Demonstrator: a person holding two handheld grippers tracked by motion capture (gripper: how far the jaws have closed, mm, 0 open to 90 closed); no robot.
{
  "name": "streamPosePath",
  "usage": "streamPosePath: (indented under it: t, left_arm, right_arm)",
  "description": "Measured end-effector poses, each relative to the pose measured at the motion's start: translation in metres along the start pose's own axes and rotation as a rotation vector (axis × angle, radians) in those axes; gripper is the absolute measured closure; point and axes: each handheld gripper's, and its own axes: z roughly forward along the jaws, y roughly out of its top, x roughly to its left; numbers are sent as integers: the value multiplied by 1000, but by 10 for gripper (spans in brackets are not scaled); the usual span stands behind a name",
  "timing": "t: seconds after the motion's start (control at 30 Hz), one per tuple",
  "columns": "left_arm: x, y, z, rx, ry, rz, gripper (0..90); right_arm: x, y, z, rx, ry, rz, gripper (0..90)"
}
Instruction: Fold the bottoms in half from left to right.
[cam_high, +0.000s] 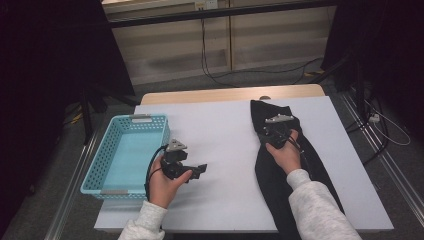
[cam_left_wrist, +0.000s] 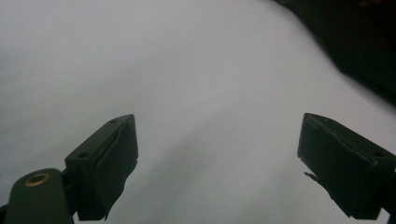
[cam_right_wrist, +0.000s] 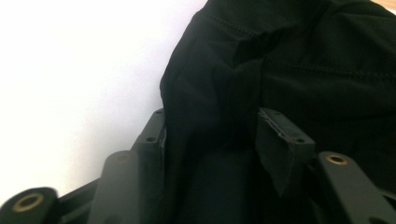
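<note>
Black garment (cam_high: 280, 170) lies along your bench's (cam_high: 220, 135) 3 o'clock side, hanging off the near edge. The teal basket (cam_high: 127, 150) at 9 o'clock has nothing in it. Your right gripper (cam_right_wrist: 210, 128) view shows its fingers pinching a fold, hidden from above. Left gripper (cam_left_wrist: 217, 154) fingers are wide over bare bench.

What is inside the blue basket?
The blue basket looks empty: its pale blue floor shows bare in the high view. A thin strip just inside the near wall is hidden by the rim, so something very flat there could not be seen.
</note>
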Motion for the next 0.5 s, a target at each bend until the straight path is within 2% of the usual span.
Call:
streamPosePath:
  t: [0.17,0.27,0.37,0.5]
  left_arm:
    - [1,0,-2,-9,7,-11,123]
    - [3,-1,-2,-6,14,-5,124]
    - [3,-1,-2,-5,18,-7,124]
    - [4,0,-2,-10,16,-10,124]
  right_arm:
    - [-7,1,-2,14,9,-9,665]
    - [-9,1,-3,19,1,-40,785]
    - [-9,1,-3,17,2,-37,833]
    - [-8,2,-3,11,7,-48,840]
